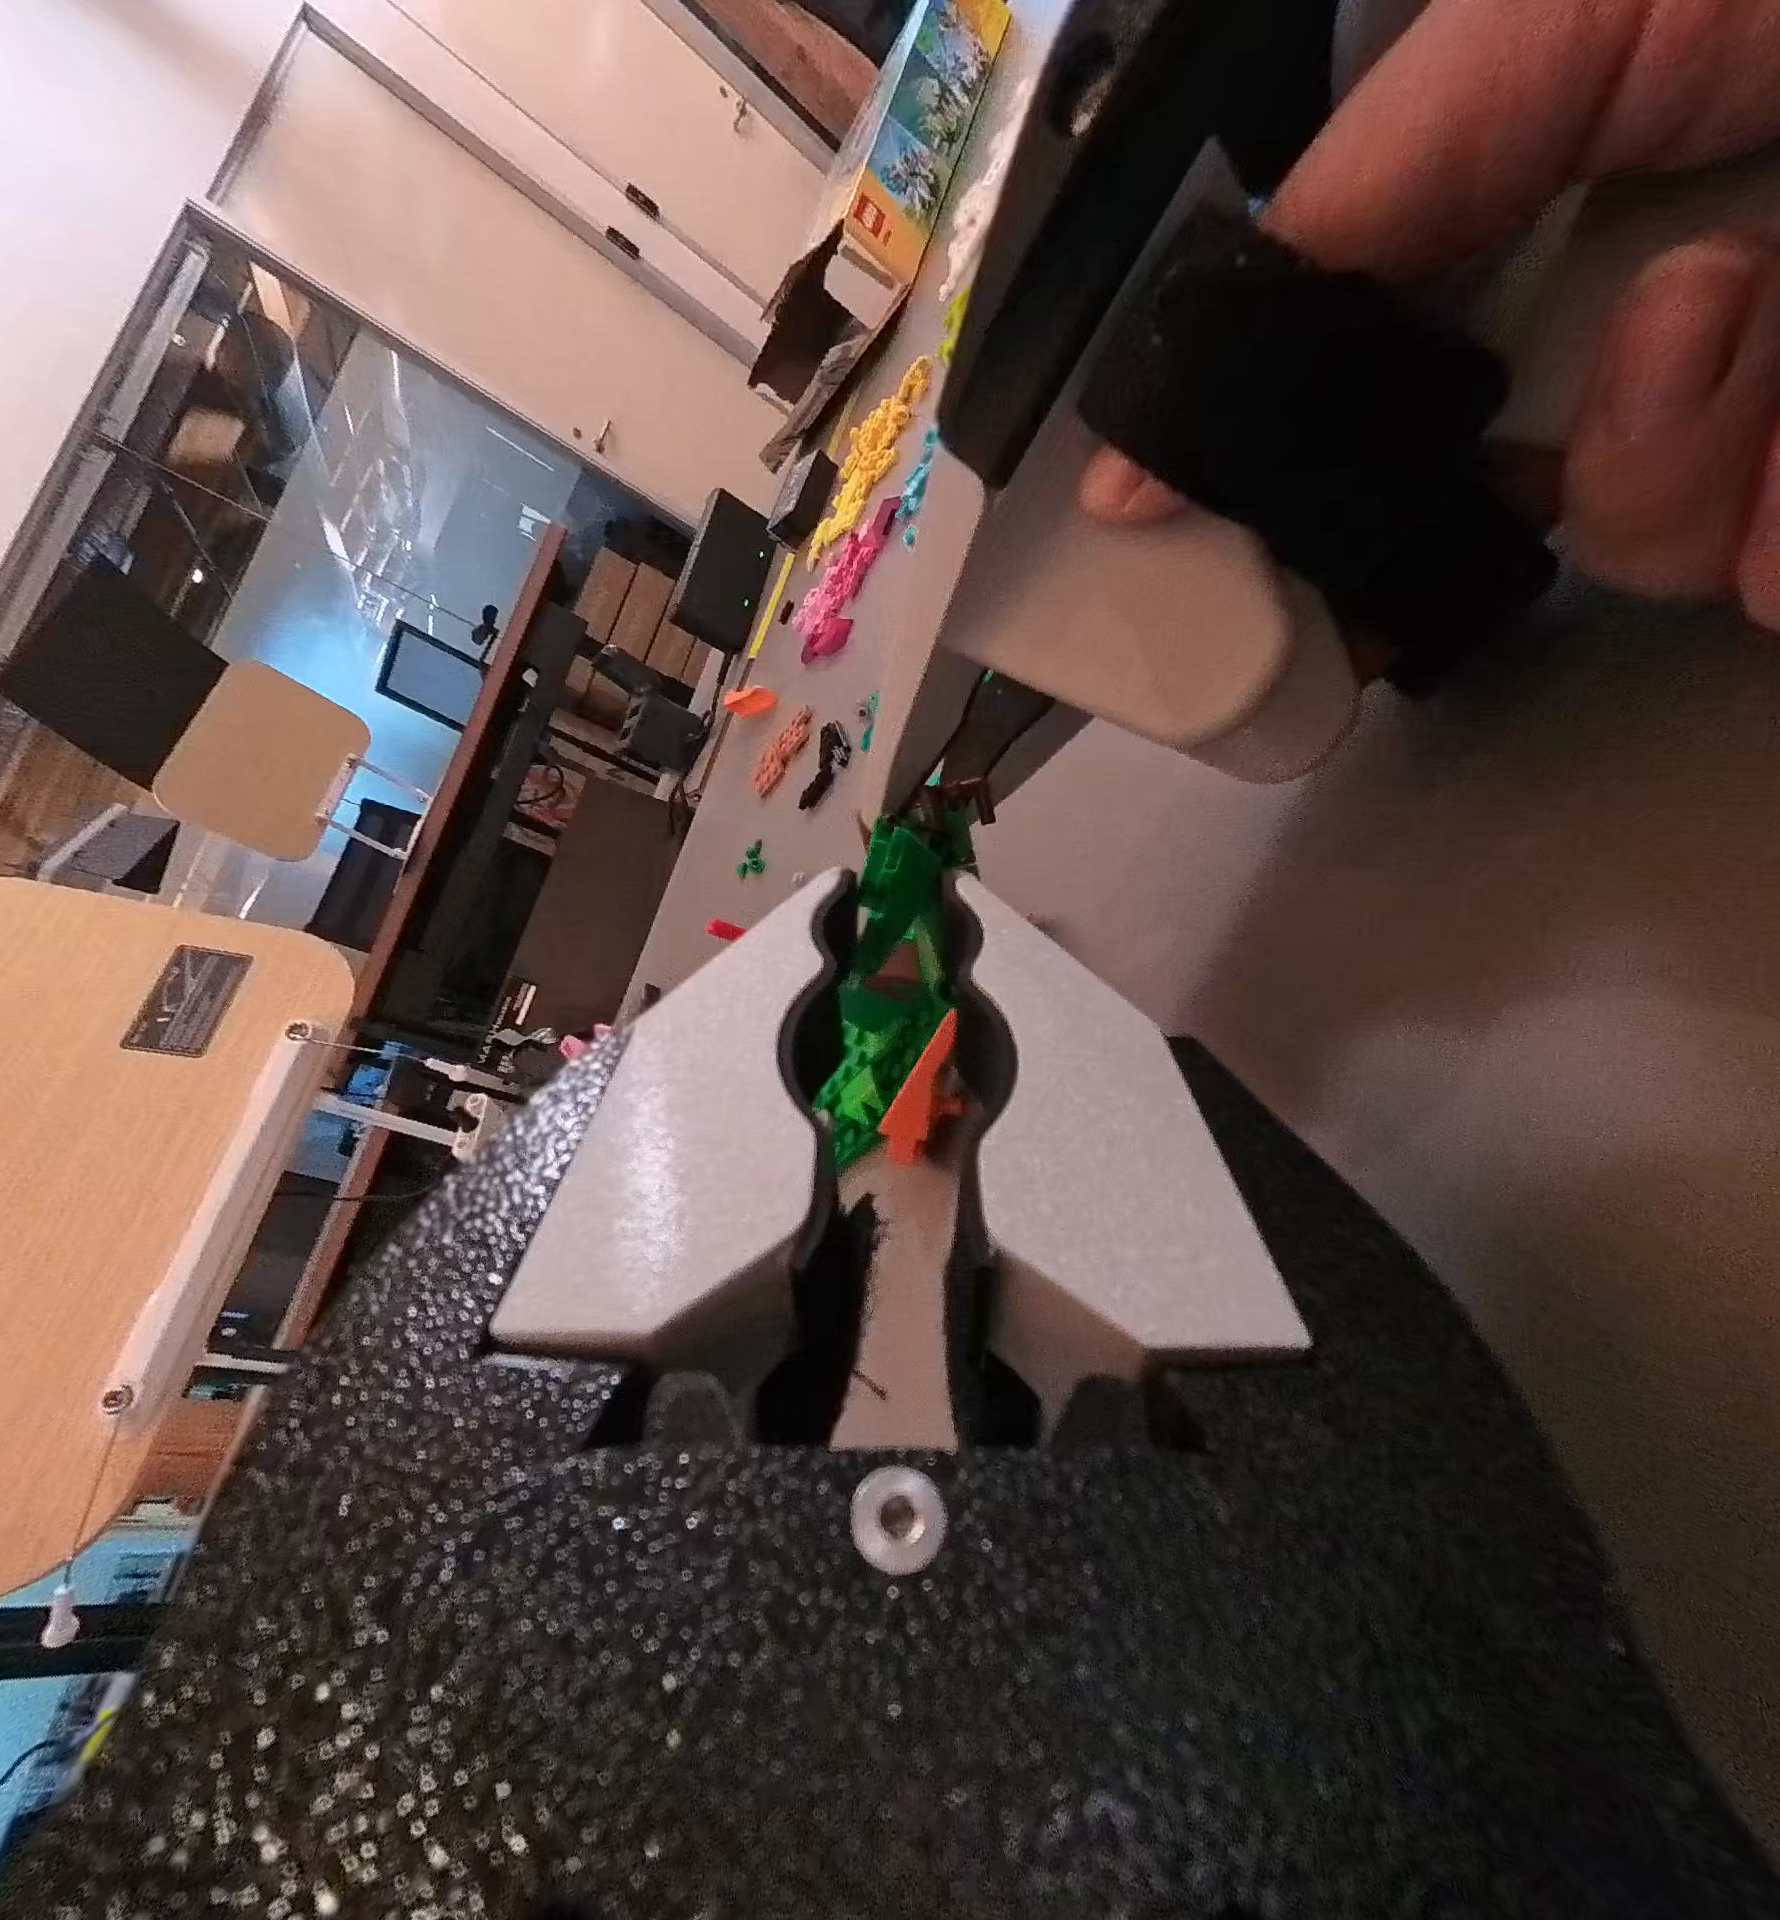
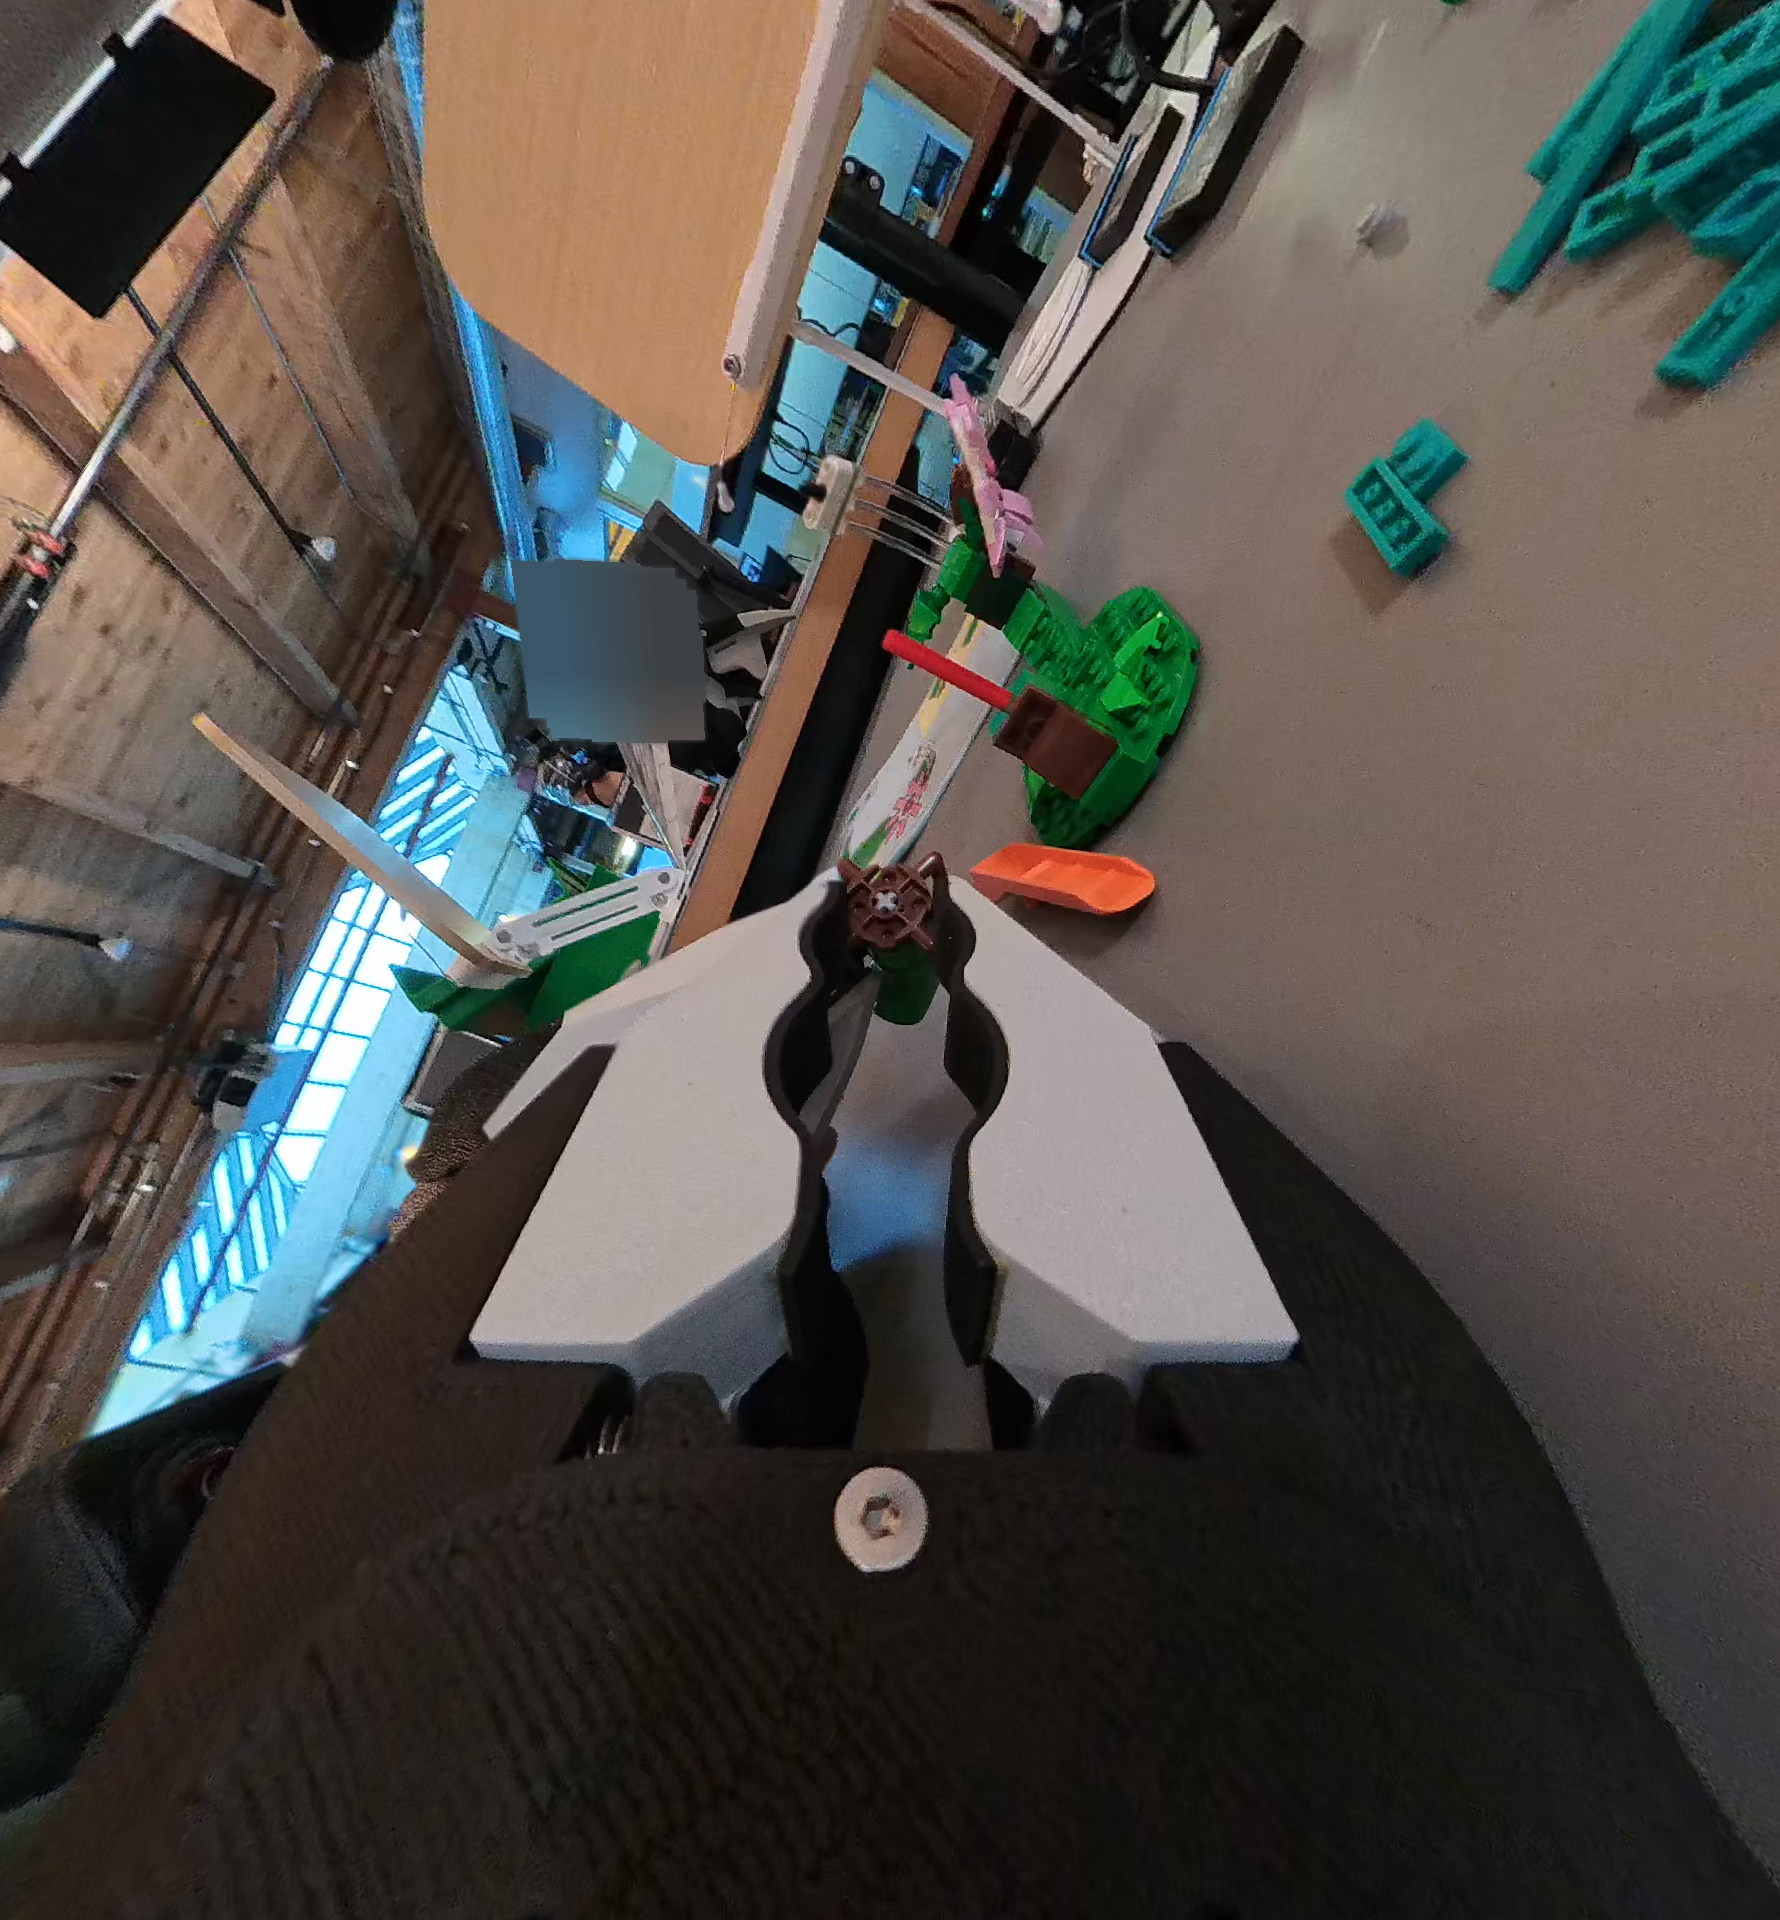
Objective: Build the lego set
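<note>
A small brown round lego piece with thin spikes sits pinched at the very tips of the right claw, whose jaws stand narrow around it; a green stub hangs from the piece between the fingers. Just beyond the tips, an orange scoop-shaped piece lies on the grey bench. Past that sits the partly built model: a rounded green base on the bench, carrying a brown block with a red bar sticking out of it, and a green stem topped by a pink flower. An illustrated booklet lies flat beside the base. Farther off on the bench, 2 joined teal bricks rest apart from a larger teal heap.

In the left wrist view, the left claw has its jaws drawn narrow, and green pieces with an orange wedge show in the slot between the fingers; whether they are gripped or only lie behind, I cannot tell. The other gripper, held by a person's hand, reaches down from the upper right toward the same green cluster. Along the bench beyond lie sorted heaps: salmon, black, pink and yellow pieces, with the lego box at the far end.
</note>
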`<state>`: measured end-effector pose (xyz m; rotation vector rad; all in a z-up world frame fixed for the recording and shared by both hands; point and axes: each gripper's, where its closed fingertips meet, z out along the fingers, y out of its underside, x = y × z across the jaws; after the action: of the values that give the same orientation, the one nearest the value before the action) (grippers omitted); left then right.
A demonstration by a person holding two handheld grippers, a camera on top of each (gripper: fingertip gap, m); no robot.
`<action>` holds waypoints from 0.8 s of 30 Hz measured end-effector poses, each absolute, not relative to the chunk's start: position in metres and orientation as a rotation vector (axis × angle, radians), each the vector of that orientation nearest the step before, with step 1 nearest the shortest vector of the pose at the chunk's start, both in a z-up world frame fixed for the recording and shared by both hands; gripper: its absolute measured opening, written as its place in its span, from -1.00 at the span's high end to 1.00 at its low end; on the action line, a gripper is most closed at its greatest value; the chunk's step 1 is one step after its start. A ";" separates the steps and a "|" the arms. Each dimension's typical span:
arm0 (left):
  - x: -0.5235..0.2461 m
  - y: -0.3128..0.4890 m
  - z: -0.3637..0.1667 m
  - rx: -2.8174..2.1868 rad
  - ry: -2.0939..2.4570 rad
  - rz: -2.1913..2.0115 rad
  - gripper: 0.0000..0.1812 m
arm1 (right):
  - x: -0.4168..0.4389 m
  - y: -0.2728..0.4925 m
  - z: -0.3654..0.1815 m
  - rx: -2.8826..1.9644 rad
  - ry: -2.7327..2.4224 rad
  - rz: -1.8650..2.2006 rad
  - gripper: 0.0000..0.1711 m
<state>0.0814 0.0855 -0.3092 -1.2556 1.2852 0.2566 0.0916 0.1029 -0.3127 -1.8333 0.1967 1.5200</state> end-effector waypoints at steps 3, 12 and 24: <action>0.081 0.086 -0.308 -1.277 1.256 0.241 0.88 | 0.093 0.105 -0.311 -1.803 0.254 1.549 0.82; 0.089 0.081 -0.295 -1.271 1.159 0.115 0.89 | 0.093 0.105 -0.298 -1.694 0.243 1.475 0.82; 0.089 0.085 -0.288 -1.229 1.126 0.198 0.89 | 0.109 0.105 -0.287 -1.595 0.259 1.513 0.83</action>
<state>0.0888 0.0853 -0.2878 -1.2287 1.1260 0.1984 0.1088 0.1045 -0.2875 -1.5952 0.2594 1.5128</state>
